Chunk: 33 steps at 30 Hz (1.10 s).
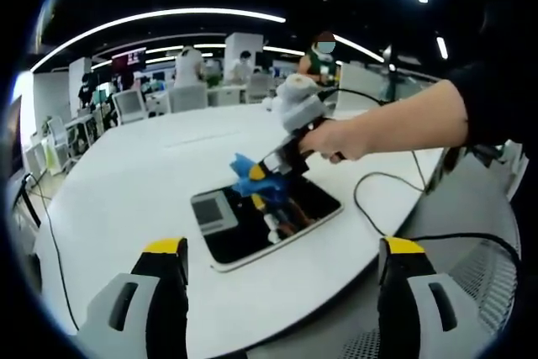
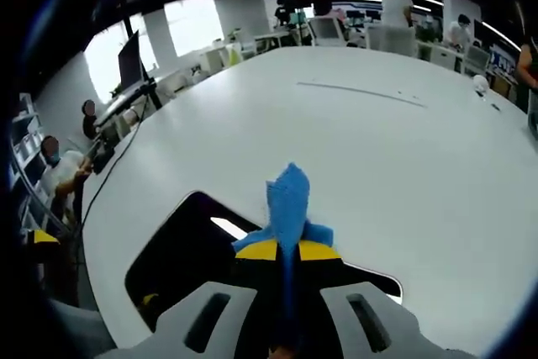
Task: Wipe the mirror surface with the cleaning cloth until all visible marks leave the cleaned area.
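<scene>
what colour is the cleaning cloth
Blue. The cleaning cloth shows best in the right gripper view, pinched in the right gripper.

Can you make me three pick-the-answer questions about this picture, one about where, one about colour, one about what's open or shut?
1. Where does the mirror lie?
A. on the white table
B. on a chair
C. on the floor

2. What colour is the cloth?
A. red
B. blue
C. green

3. How is the left hand-held gripper?
A. shut on the cloth
B. shut on the mirror
C. open

Answers: 1 A, the mirror lies flat on the tabletop. 2 B, the cloth in the right hand-held gripper is blue. 3 C, its jaws stand apart, holding nothing.
</scene>
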Each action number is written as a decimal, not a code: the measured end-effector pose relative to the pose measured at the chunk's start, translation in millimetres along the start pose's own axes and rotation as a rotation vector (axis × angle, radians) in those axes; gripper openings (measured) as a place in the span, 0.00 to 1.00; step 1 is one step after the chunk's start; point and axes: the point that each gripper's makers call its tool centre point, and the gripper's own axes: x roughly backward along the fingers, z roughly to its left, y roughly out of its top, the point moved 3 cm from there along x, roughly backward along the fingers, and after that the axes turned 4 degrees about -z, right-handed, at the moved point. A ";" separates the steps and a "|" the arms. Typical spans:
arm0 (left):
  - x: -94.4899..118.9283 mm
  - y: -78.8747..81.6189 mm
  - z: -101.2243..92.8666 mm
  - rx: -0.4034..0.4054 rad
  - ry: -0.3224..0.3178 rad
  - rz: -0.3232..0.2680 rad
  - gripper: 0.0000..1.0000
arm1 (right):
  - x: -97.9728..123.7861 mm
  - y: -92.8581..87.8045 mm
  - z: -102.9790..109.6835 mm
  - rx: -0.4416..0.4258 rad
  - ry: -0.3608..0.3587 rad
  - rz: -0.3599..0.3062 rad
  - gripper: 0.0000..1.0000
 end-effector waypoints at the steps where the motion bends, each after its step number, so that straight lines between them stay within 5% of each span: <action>1: 0.0 0.0 0.0 0.000 0.000 0.000 0.94 | 0.2 -0.1 -0.3 -0.001 0.000 0.000 0.01; 33: -0.4 0.4 -0.8 0.006 -0.005 -0.002 0.94 | 4.8 -5.0 0.5 -0.029 -0.023 0.004 0.01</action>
